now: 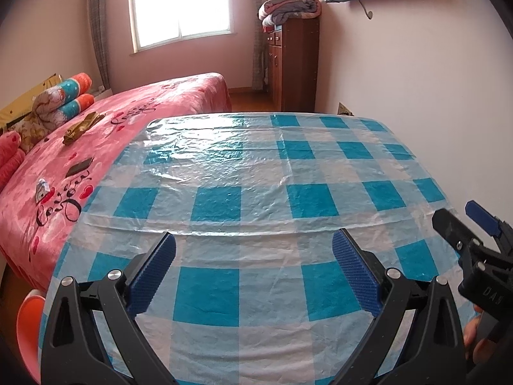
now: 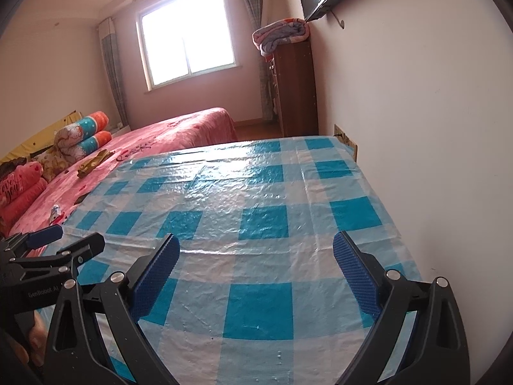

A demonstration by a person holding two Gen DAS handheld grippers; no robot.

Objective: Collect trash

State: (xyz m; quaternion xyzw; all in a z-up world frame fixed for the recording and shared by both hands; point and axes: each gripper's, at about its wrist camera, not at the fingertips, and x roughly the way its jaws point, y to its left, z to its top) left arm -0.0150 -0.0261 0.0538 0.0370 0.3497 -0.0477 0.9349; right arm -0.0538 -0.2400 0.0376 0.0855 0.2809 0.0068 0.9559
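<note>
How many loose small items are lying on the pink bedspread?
3: a gold-brown crumpled piece nearest the pillows, a dark flat item mid-bed, and a small white wrapper nearest the camera. Others may be hidden behind the table.

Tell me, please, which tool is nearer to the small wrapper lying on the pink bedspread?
Left. The left tool hovers over the table's bed-side half, nearer the wrapper; the right tool hovers over the wall-side half, farther away.
</note>
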